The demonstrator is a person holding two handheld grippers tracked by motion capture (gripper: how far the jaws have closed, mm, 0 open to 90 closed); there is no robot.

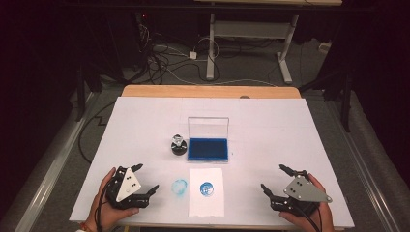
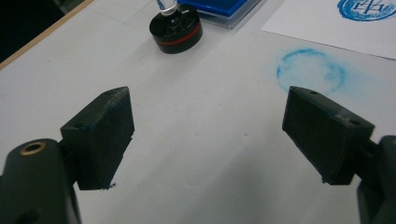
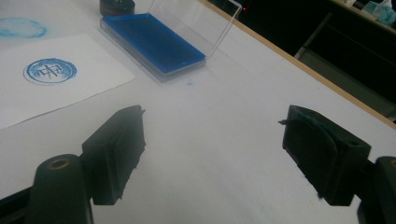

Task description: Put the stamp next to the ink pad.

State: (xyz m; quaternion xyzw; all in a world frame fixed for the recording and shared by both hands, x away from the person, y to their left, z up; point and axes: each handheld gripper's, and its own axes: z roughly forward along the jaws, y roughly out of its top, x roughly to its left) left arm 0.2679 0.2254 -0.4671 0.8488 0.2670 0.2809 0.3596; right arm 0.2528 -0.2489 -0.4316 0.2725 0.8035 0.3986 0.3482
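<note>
At the near edge of the white tabletop (image 1: pixel 270 130) the left tool (image 1: pixel 145 180) and the right tool (image 1: pixel 279 180) both rest released, jaws spread wide and gripping nothing, one at each side of the work. The stamp (image 1: pixel 178 144), black-based with a clear knob, stands upright just left of the open blue ink pad (image 1: pixel 208 149), well apart from either tool; it looks the nearer reach for the left one. To pick it up well, I would bring that tool in level, straddle the base low and close squarely so it stays upright. The pad's raised clear lid (image 1: pixel 208 127) stands at the far side and should not interfere, but the pad itself sits close beside the stamp. Nearer lies a sheet of paper (image 1: pixel 206 205) already bearing a blue print (image 1: pixel 206 189), with a faint blue ring (image 1: pixel 179 187) smudged on the tabletop beside it.
</note>
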